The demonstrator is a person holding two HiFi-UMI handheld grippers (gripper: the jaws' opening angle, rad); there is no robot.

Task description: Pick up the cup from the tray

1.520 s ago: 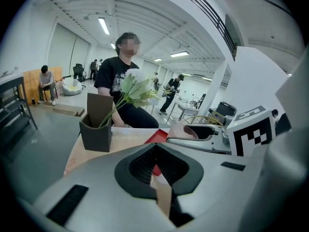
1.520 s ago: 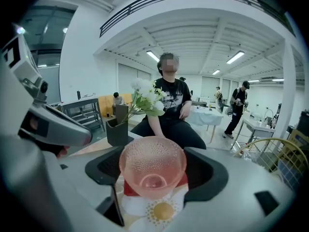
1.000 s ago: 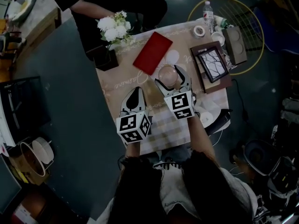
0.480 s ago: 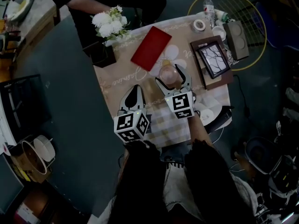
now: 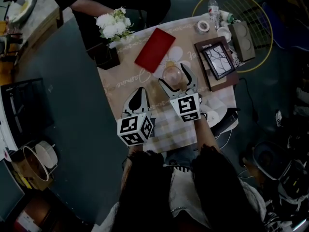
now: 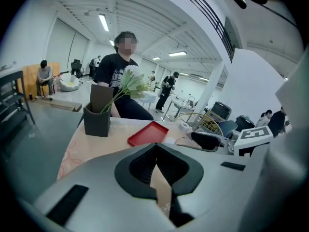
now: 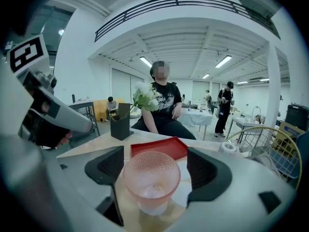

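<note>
1. Worktop (image 5: 117, 87), tan cloth, centre frame, over dark floor (image 5: 72, 129).
2. Pink cup (image 5: 172, 75) stands on it just below red tray (image 5: 155, 50), between wide-open jaws of right claw (image 7: 155, 168).
3. Left claw (image 6: 155, 151) closed, empty.

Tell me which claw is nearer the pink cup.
Right. The right claw has the pink cup standing between its open jaws, not gripped. The left claw, shut and empty, sits off to the cup's left in the head view, closer to the person.
</note>
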